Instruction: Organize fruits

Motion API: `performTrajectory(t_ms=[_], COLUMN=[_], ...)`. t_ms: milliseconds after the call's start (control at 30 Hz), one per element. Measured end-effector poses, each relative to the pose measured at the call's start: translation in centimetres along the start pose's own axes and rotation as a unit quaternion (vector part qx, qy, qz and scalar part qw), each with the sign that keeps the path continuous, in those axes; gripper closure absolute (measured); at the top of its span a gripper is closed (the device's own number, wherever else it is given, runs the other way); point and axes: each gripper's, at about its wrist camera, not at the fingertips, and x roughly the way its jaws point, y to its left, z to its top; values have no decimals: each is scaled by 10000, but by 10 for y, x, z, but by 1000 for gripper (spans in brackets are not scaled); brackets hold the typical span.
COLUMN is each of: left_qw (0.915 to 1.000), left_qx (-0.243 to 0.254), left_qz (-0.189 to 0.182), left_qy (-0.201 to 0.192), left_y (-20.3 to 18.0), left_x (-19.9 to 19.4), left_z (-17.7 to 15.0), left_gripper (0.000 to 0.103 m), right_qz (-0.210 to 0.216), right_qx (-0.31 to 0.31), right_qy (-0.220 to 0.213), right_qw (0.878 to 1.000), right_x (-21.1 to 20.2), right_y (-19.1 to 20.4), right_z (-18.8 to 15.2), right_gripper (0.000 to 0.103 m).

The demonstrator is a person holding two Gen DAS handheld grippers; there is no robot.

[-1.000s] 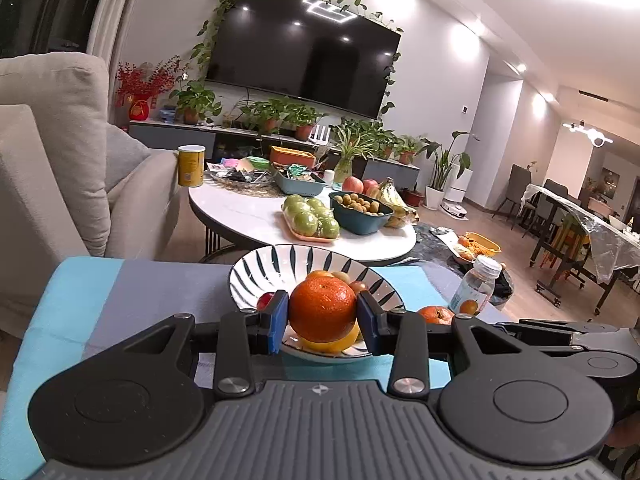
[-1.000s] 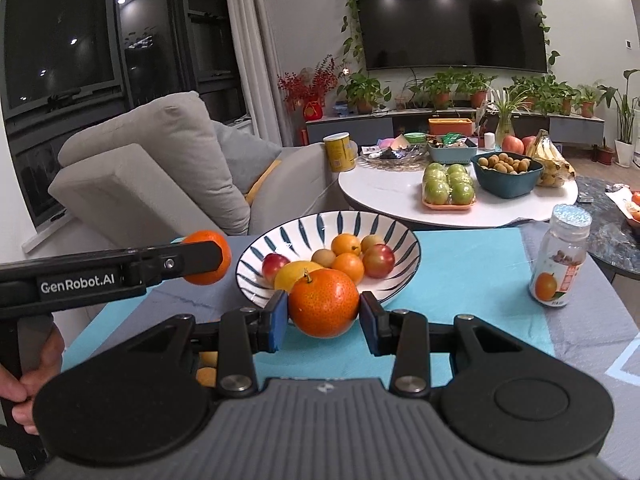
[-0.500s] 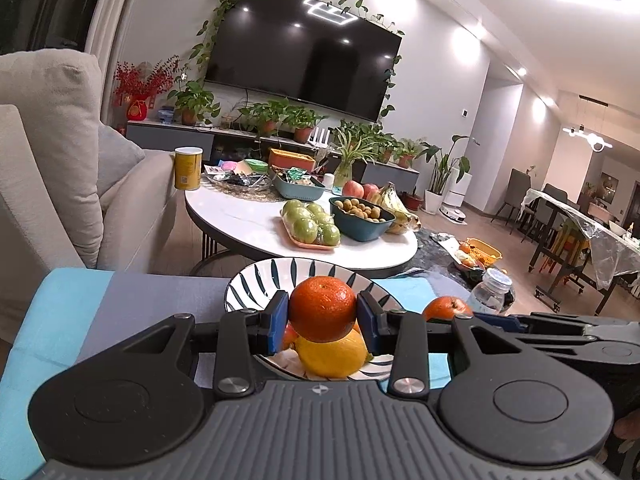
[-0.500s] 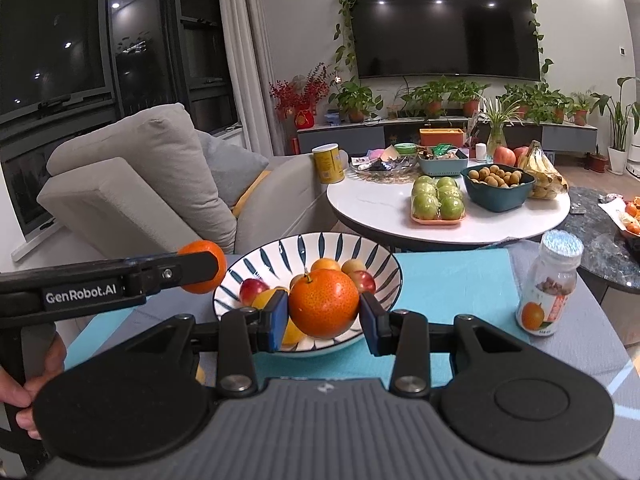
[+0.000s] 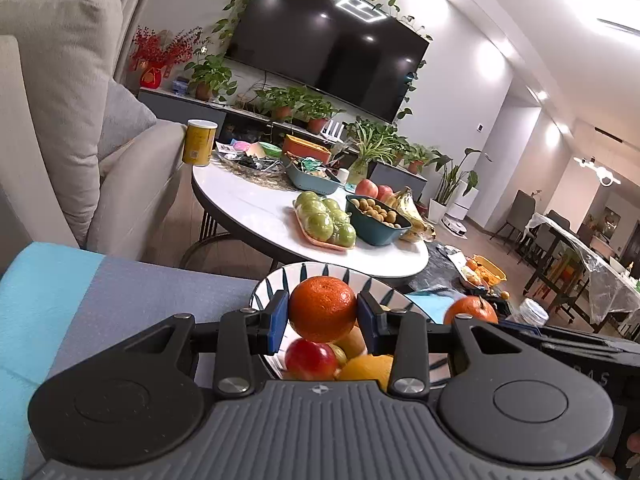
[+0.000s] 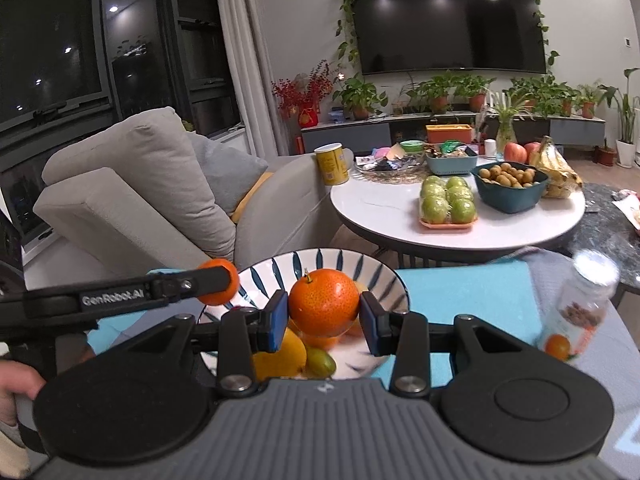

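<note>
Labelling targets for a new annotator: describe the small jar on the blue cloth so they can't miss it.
Start at the blue cloth-covered surface nearest the camera, which carries the white bowl with dark blue stripes. Look right of the bowl: the small clear jar with a white lid stands upright there, apart from it. Its label shows an orange, and it is the only container on the cloth that is not fruit or bowl.

The bottle (image 6: 580,308) right of the right gripper (image 6: 324,318) is motion-blurred — its label cannot be read. Both gripper bodies hide the near half of the striped bowl (image 6: 320,264). In the left view, the right gripper's orange (image 5: 470,310) is half hidden behind its arm — and only 1 fingertip shows at the lower right edge.
</note>
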Motion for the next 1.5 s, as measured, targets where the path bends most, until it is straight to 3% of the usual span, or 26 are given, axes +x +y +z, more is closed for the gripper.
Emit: performTrajectory(t_ms=[233, 633, 1067, 1500], left_qw=[9999, 9996, 9995, 9986], left_qx=[-67, -201, -45, 174], left_qz=[37, 82, -48, 101], left_qy=[122, 166, -297, -481], left_y=[8, 16, 4, -12], left_x=[15, 17, -18, -59], left_z=[0, 6, 27, 37], left_gripper=[68, 68, 67, 63], right_qz=[469, 534, 315, 188], right_qx=[604, 668, 573, 236], right_qy=[125, 283, -414, -742], right_qw=[9970, 9959, 9970, 9968], right_x=[34, 57, 22, -4], right_y=[-12, 1, -3, 4], right_z=[9, 9, 38, 54], right_gripper=[42, 42, 42, 42])
